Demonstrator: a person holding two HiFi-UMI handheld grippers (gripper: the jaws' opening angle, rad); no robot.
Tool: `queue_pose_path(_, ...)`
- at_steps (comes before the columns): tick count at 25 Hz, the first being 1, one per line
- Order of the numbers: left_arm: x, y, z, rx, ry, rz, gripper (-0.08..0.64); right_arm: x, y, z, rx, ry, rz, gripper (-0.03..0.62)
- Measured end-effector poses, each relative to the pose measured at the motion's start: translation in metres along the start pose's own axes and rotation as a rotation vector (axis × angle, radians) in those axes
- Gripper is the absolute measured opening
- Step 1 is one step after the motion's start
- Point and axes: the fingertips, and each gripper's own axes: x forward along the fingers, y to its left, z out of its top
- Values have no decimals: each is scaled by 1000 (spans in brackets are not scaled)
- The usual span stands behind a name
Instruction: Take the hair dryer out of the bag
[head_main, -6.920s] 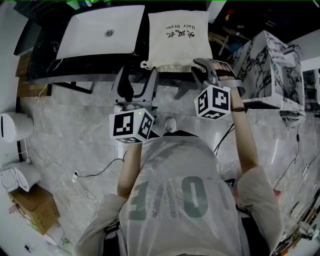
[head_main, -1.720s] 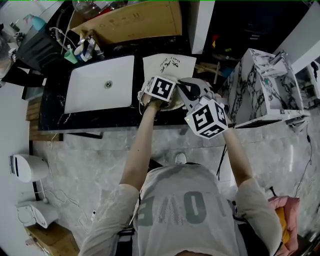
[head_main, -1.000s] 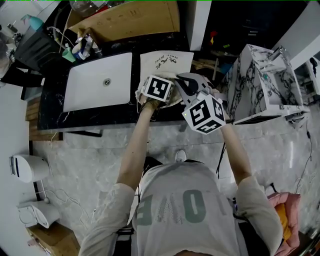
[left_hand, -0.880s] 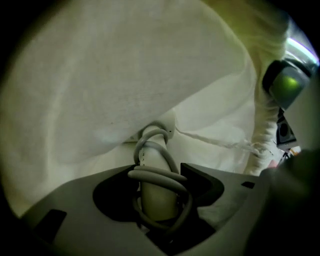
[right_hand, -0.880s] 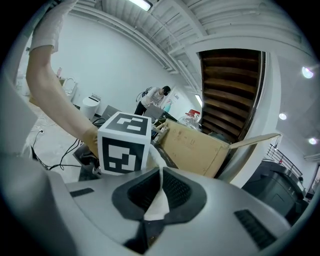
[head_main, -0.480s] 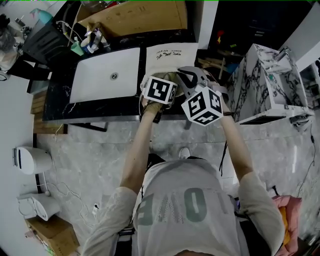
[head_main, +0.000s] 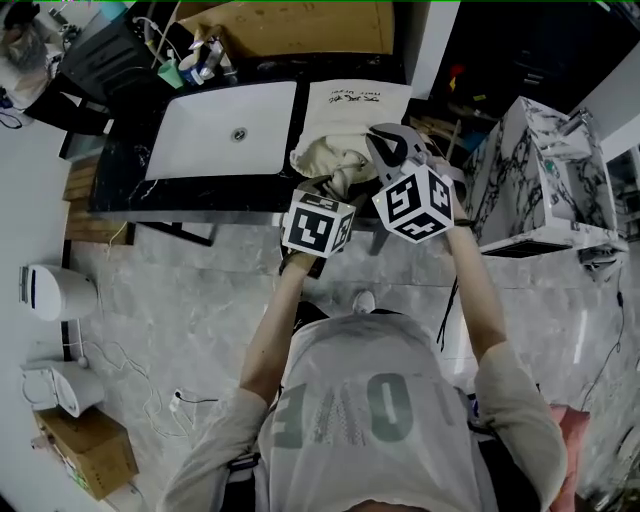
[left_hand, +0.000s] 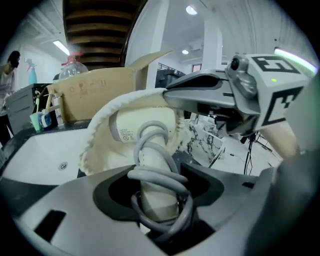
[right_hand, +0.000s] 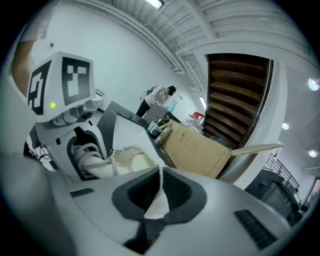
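The hair dryer (left_hand: 150, 152) is half out of the bag (head_main: 355, 115), its body inside the mouth and its cord-wrapped handle outside. Left claw (left_hand: 161, 186) clamped on the handle. Right claw (right_hand: 157, 192) closed, pinching bag cloth. The bag lies on the black bench (head_main: 180, 192), beside the sink (head_main: 215, 140).

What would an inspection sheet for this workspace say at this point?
Surface: black counter with a white sink set in it.
Job's things: hair dryer partly out of the cloth bag.
Clutter: cardboard box, cups and bottles behind the sink.
Grippers: left gripper clamped on the dryer's handle; right gripper pinching bag fabric.
Cables: cord wound round the handle; floor cable loose.
Surroundings: marble-patterned cabinet at right; white appliance on the floor.
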Motion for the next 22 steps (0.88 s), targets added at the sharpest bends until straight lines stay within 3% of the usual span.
queue_pose_path(7,-35,-14,-36,-27,-71,10,284,2,2,-1,-6,0,10,43)
queue_pose_path(14,-67,-23,-68,5,-139,47,285,5,5,-5,-7,16,20,43)
queue_pose_path(17,-76,-22,-71,-24,-162,53,284,6,5,-8,-13,27,20,43)
queue_pose_path(22,-99,2,-57,-19,-232,127,284,8,9,-7,-23,35,26,43)
